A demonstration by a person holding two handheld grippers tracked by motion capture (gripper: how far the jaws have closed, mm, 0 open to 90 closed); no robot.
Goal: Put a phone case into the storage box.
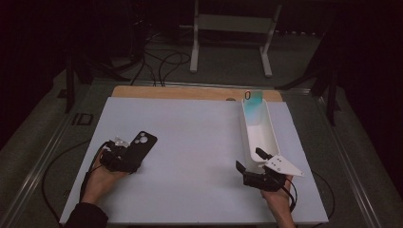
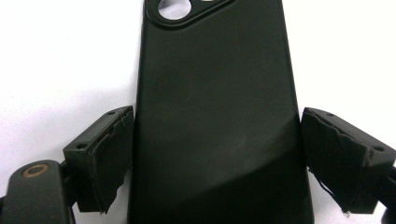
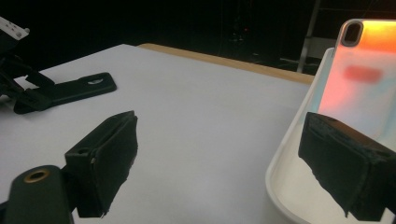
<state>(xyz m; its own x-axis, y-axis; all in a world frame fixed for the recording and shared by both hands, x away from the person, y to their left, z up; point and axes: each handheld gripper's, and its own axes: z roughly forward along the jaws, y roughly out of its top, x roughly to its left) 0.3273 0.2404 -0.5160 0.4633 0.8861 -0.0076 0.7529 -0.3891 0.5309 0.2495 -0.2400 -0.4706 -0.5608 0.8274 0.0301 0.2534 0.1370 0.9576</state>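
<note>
Cables trail across the dark floor beyond the table (image 1: 199, 92), whose white sheet leaves a strip of wood bare at the far edge; at the left of the high view the left gripper (image 1: 124, 153) lies low over the sheet in the person's left hand (image 1: 100, 178), and the black phone case (image 1: 141, 146) lies flat between its jaws, camera cutout pointing away from the person; in the left gripper view the case (image 2: 217, 116) runs up the middle, one pad at its left edge and the other standing a sliver off its right edge, so the jaws are apart around it and not clamped; no brand or writing can be read on the case; further right, the right gripper (image 1: 254, 164) sits at the near end of the long white tray (image 1: 273, 137), its jaws wide apart with the tray's near rim between them, gripping nothing; at the tray's far end an iridescent phone case (image 1: 254, 107) leans upright, and in the right gripper view it (image 3: 359, 79) glows orange with a blurred red patch that cannot be read.
</note>
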